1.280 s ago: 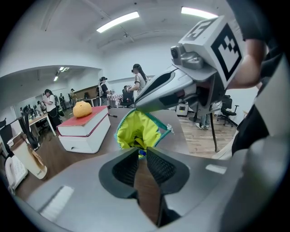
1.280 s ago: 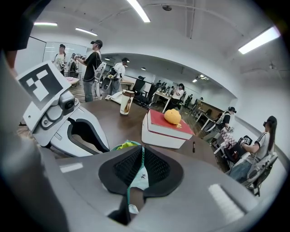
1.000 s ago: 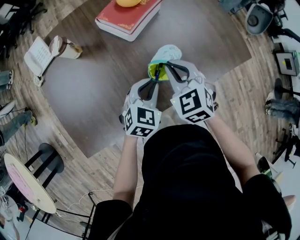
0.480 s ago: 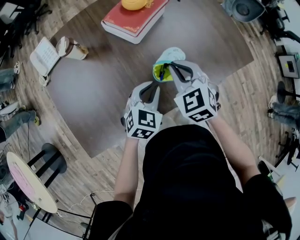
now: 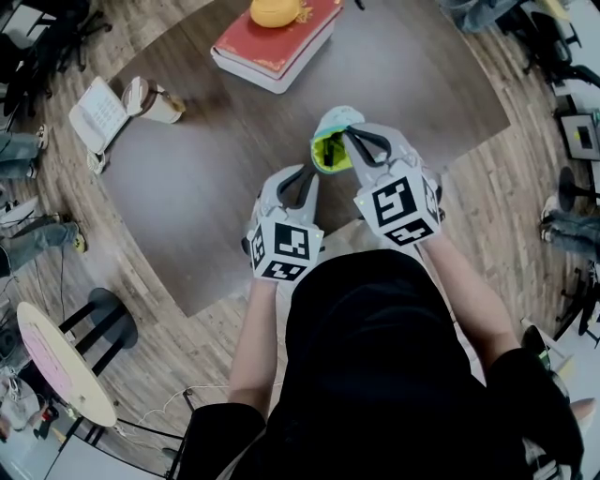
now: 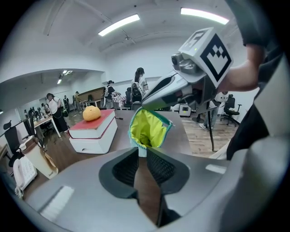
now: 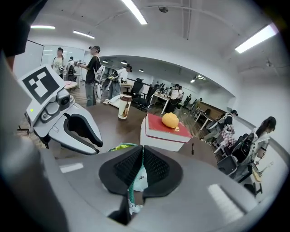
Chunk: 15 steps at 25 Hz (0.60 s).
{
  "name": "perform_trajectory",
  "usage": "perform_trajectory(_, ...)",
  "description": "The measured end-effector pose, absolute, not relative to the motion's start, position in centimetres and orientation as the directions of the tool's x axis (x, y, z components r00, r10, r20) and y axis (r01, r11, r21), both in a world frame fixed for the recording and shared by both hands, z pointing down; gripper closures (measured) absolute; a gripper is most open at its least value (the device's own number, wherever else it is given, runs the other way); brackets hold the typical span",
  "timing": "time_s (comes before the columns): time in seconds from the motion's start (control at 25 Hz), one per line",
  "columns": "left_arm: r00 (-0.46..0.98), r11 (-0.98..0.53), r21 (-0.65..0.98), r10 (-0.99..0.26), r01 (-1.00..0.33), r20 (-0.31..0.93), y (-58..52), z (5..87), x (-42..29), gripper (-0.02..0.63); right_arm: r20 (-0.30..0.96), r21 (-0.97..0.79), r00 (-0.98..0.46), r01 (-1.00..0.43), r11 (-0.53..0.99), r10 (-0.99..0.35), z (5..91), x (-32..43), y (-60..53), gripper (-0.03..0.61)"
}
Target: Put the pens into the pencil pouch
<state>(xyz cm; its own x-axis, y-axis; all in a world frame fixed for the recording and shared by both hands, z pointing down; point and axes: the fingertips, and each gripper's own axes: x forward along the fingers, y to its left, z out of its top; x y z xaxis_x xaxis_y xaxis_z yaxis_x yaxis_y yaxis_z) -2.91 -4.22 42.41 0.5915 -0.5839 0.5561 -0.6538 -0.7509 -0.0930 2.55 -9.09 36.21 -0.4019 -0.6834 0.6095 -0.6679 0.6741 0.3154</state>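
The pencil pouch, pale teal outside and lime green inside, is held up over the brown table with its mouth open. My right gripper is shut on the pouch's zipper rim. My left gripper is shut on the near edge of the pouch, just below the mouth. Something dark lies deep inside the green lining; I cannot tell what it is. A thin black pen lies on the table beside the book.
A thick red book with an orange fruit on it lies at the far side of the table. A paper cup and a white desk phone sit at the left edge. A round stool stands on the floor.
The blue pen seen in the pouch's mouth earlier now shows only as a dark bit deeper inside. Both grippers have kept their places on the pouch.
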Motion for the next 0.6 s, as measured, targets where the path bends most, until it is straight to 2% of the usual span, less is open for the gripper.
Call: perform_trajectory(0.6, 0.576, -0.698, -0.09, -0.65, -0.711, 0.495, -5.7, 39.0, -4.3, 0.572, 0.601, 0.194, -0.445, -0.725, 0.661, -0.664, 35.6, 3.6, -9.6, 0.56)
